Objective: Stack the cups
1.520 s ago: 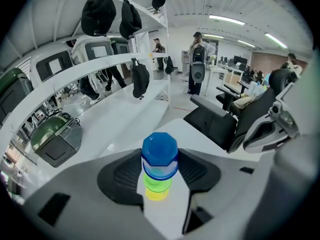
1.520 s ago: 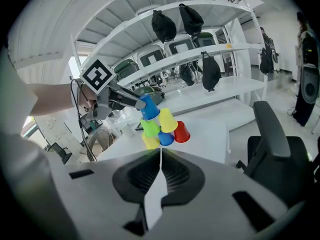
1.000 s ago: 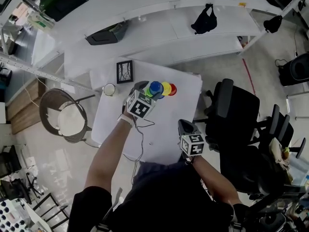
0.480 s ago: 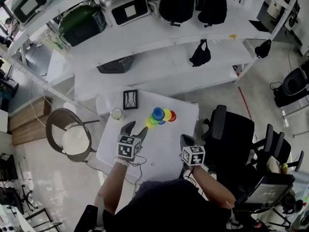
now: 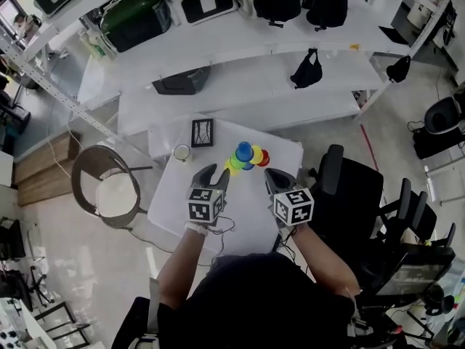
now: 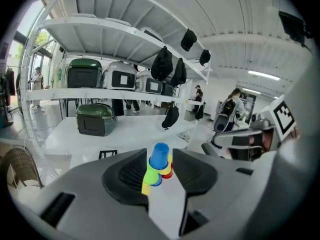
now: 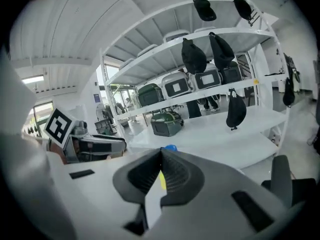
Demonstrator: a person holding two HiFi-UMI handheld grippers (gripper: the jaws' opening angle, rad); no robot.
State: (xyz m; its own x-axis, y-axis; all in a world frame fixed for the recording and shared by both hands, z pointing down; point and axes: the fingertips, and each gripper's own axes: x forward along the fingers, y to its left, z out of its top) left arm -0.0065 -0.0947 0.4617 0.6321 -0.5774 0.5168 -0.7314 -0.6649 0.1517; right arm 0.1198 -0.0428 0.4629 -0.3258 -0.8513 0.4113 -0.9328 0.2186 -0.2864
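Cups (image 5: 247, 156) untouched; left jaws closing empty, right together

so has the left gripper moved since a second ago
Yes. The left gripper was at the cups; now it sits back from them, nearer the person. Its jaws have just been closing, with nothing between them.

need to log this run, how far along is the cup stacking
Done: the coloured cups stand bunched in one pile on the table, a blue cup on top. In hand: nothing; the left gripper has just been closing its jaws with nothing between them, the right gripper is shut and empty, both short of the pile. Left: no loose coloured cup shows, so it looks about finished.
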